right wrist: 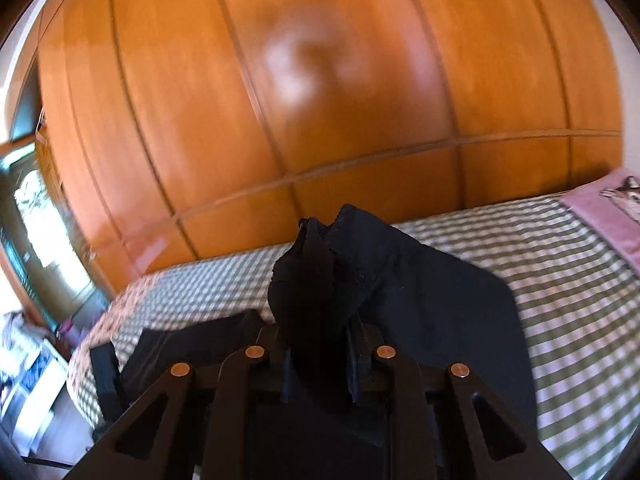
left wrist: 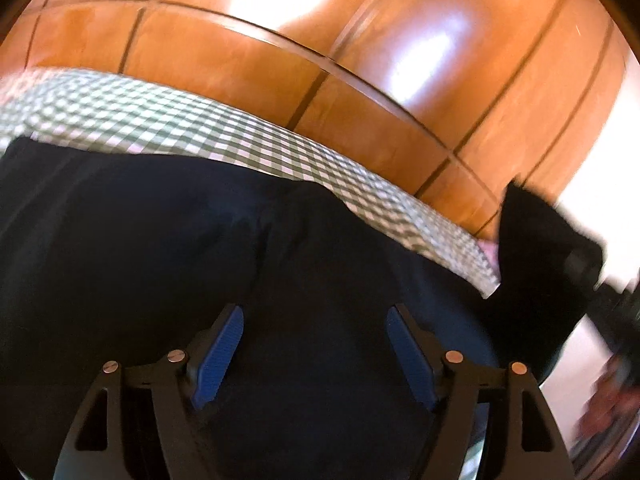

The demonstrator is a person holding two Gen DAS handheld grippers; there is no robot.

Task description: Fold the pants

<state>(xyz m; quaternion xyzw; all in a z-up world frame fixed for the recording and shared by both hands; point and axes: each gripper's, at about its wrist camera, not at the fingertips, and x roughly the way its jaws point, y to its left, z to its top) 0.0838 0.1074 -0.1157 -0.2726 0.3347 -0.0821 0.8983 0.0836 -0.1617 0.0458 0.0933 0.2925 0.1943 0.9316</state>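
Dark navy pants [left wrist: 200, 240] lie spread on a bed with a green-and-white checked sheet [left wrist: 120, 116]. My left gripper [left wrist: 315, 314] hovers just over them, open, its blue pads [left wrist: 218, 356] wide apart with nothing pinched. My right gripper [right wrist: 318, 340] is shut on a bunched end of the pants [right wrist: 312, 280], which sticks up past its fingers. The rest of the pants [right wrist: 440, 300] trails down onto the sheet [right wrist: 560, 280]. In the left wrist view that lifted end [left wrist: 536, 240] rises at the right, blurred.
A glossy wooden wardrobe [right wrist: 320, 80] stands right behind the bed [left wrist: 360, 60]. A pink cloth with a cat picture [right wrist: 612, 208] lies at the bed's far right. A bright window or door [right wrist: 40, 220] is at the left, beyond the bed's edge.
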